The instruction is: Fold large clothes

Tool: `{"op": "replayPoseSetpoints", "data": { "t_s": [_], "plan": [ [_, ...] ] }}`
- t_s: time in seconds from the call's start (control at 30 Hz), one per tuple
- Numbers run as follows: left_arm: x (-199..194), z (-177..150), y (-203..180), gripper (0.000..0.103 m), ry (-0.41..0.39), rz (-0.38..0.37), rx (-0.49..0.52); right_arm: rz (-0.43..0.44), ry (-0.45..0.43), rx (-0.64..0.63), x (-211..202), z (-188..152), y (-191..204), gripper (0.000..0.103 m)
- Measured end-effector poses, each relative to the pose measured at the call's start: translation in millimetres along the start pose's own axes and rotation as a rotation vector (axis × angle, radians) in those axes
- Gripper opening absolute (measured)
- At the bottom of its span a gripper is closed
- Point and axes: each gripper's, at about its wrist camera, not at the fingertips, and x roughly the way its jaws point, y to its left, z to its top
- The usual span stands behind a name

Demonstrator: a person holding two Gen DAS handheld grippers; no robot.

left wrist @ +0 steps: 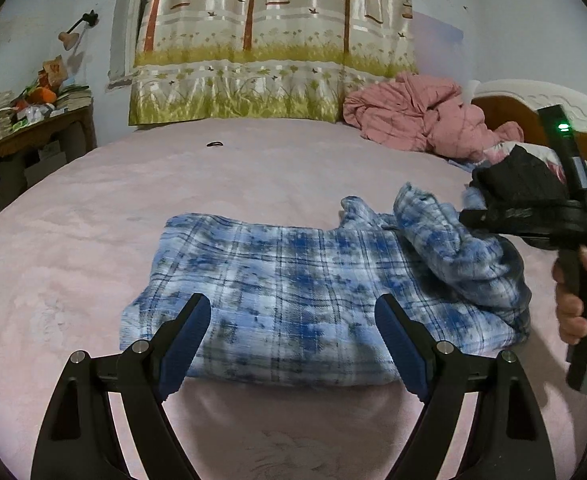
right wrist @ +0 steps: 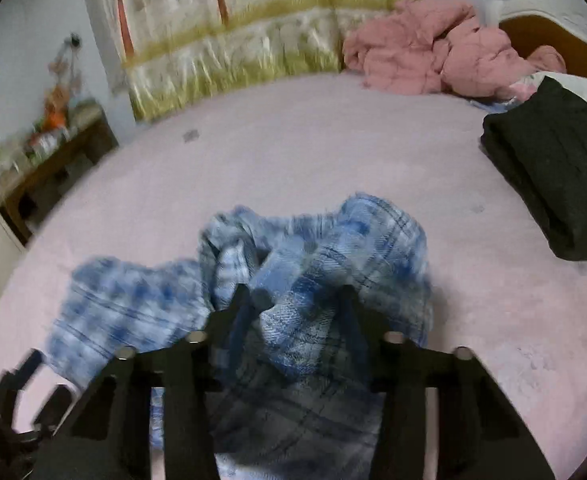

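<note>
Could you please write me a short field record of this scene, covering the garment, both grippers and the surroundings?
garment: blue plaid shirt, partly folded, right end bunched
surface: pink bed
left gripper: open, above shirt's near edge, holding nothing
right gripper: bunched plaid cloth between its fingers; grip unclear through blur
nearby: folded dark garment, pink quilt

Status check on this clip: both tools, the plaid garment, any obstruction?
Left tool open, empty, over plaid garment. Right tool has bunched plaid between its fingers. Folded black garment lies apart; nothing blocking.
</note>
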Motion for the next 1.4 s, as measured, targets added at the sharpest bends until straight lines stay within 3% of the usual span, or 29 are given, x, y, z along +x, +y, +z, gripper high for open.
{"op": "replayPoseSetpoints", "data": {
  "t_s": [0.03, 0.07, 0.13, 0.23, 0.4, 0.6, 0.77, 0.87, 0.9, 0.97, 1.0, 1.03, 1.13, 1.4],
  "plan": [
    [0, 0, 0, 0.086, 0.001, -0.001, 0.002, -0.008, 0.001, 0.011, 3, -1, 0, 0.013],
    [-2, 0, 0, 0.086, 0.005, 0.001, 0.002, 0.02, -0.021, 0.042, 1, -3, -2, 0.007],
    [-5, 1, 1, 0.086, 0.008, -0.01, -0.003, 0.049, -0.117, 0.066, -16, -7, -1, 0.005],
    [-12, 3, 3, 0.086, -0.007, -0.021, -0.01, 0.059, -0.206, -0.014, -38, -14, 15, 0.004],
    [-12, 6, 8, 0.086, -0.005, -0.019, -0.042, 0.174, -0.116, -0.095, -28, -24, 40, 0.004],
    [-8, 7, 18, 0.086, 0.013, -0.01, -0.077, 0.202, -0.01, -0.099, 16, -49, 46, 0.004],
    [-7, 9, 23, 0.086, 0.0, 0.006, -0.082, 0.204, 0.013, -0.123, 24, -57, 47, 0.005],
    [-6, 10, 23, 0.086, -0.014, 0.042, -0.071, 0.161, -0.003, -0.163, 17, -58, 52, 0.011],
    [-5, 9, 23, 0.086, -0.018, 0.06, -0.063, 0.143, -0.011, -0.183, 13, -59, 54, 0.019],
    [-5, 10, 24, 0.086, -0.023, 0.078, -0.051, 0.131, -0.02, -0.213, 4, -62, 59, 0.046],
    [-5, 9, 25, 0.086, -0.025, 0.08, -0.047, 0.129, -0.031, -0.217, -2, -64, 60, 0.066],
    [-6, 9, 26, 0.086, -0.025, 0.074, -0.046, 0.119, -0.055, -0.216, -9, -66, 61, 0.071],
    [-5, 9, 32, 0.086, -0.008, 0.018, -0.08, 0.074, -0.101, -0.245, -27, -72, 65, 0.071],
    [-7, 10, 39, 0.086, 0.003, 0.04, -0.085, 0.009, -0.135, -0.164, -56, -68, 28, 0.079]
  ]
}}
